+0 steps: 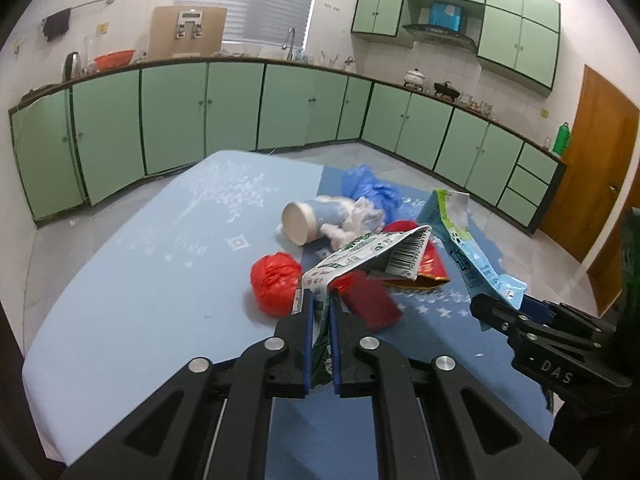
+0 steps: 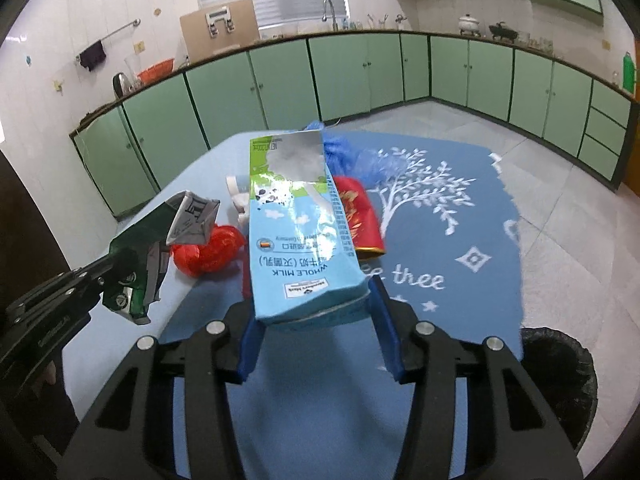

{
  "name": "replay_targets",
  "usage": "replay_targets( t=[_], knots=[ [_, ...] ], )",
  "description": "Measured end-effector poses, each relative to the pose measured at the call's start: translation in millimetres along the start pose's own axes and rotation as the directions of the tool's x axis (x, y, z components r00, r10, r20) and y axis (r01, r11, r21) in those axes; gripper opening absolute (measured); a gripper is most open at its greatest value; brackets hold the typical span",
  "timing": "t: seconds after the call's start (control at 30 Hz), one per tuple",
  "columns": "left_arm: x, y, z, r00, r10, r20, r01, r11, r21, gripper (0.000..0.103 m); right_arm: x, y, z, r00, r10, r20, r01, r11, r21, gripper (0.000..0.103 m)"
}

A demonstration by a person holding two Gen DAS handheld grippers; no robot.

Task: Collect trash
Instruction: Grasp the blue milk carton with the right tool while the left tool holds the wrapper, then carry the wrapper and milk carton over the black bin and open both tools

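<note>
My left gripper [image 1: 320, 300] is shut on a flattened green-and-white carton [image 1: 360, 254], held above the blue cloth; it also shows in the right wrist view [image 2: 192, 218]. My right gripper [image 2: 314, 312] is shut on a light blue whole-milk carton [image 2: 298, 228], seen in the left wrist view [image 1: 460, 240] at the right. On the table lie a crumpled red bag [image 1: 276, 280], a red-and-gold packet [image 2: 358, 216], a white-and-blue bottle [image 1: 308, 220], white tissue [image 1: 360, 216] and a blue plastic bag [image 1: 368, 188].
A black-lined bin [image 2: 560, 380] stands on the floor at the lower right of the table. The table [image 1: 140, 280] carries a blue tree-print cloth [image 2: 460, 208]. Green cabinets [image 1: 172, 112] line the walls; a brown door [image 1: 592, 168] is at the right.
</note>
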State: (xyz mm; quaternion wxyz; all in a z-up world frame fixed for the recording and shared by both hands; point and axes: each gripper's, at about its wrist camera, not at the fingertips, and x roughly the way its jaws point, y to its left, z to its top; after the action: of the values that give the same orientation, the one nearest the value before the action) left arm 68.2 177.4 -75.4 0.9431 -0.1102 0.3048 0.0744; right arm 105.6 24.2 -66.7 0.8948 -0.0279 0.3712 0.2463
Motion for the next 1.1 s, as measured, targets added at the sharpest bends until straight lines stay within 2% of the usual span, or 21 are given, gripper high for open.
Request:
replay_targets(
  t=[0.27,0.6,0.9,1.1],
  knots=[
    [-16.2,-32.3,6.9,0.998,-0.051,0.039,0.049,0.997,0.052,0.007,-47.0,-20.7,1.9,0.997,-0.02,0.068,0.018,0.999,0.036,0.047],
    [-25.2,-82.5,7.8,0.99,-0.131,0.049,0.124,0.984,0.129,0.007,-94.0,-51.1,-8.0,0.99,-0.067,0.124,0.059,0.995,0.075,0.047],
    [-27.8,-139.7,2.8,0.973,-0.228,0.026,0.219,0.955,0.2,0.007,-134.9,-92.7,-28.2,0.977,-0.141,0.158,0.122,0.984,0.129,0.047],
    [-20.2,-185.1,-9.1,0.956,-0.292,-0.018,0.287,0.923,0.258,0.007,-157.4,-129.3,-49.8,0.963,-0.222,0.153,0.192,0.963,0.191,0.047]
  ],
)
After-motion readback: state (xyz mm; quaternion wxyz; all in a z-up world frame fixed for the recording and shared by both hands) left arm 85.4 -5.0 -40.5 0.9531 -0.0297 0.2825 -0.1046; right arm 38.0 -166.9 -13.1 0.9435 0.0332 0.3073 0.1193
